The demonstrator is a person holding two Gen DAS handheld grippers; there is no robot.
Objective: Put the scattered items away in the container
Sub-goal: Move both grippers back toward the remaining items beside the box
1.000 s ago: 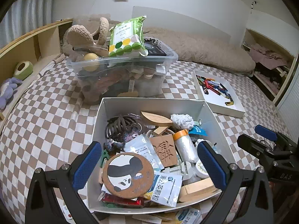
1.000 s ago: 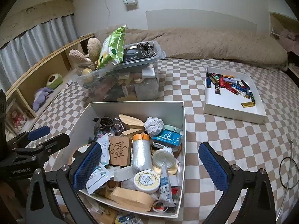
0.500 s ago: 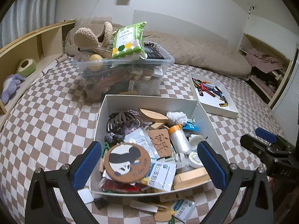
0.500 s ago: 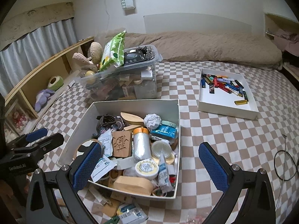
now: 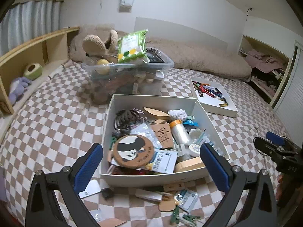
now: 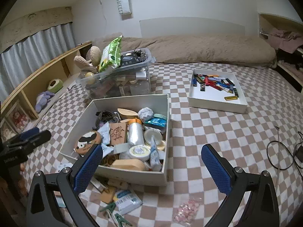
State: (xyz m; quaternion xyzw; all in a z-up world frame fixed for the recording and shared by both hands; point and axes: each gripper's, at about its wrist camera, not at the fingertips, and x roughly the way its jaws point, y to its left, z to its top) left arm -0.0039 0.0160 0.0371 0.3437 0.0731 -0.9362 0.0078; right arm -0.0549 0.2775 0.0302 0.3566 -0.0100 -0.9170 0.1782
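Both tools are spread wide and hold nothing: the left tool [image 5: 151,167] hangs over the near edge of the white box [image 5: 151,178], the right tool [image 6: 151,168] over the box's near right corner and the checkered bed [image 6: 217,132]. The box is heaped with odds and ends, a round panda coaster [image 5: 133,151] on top. Just in front of it lie loose items: green clips [image 6: 115,216], a blue-and-white packet [image 6: 127,198], and what looks like a small bag of pink sweets [image 6: 186,209].
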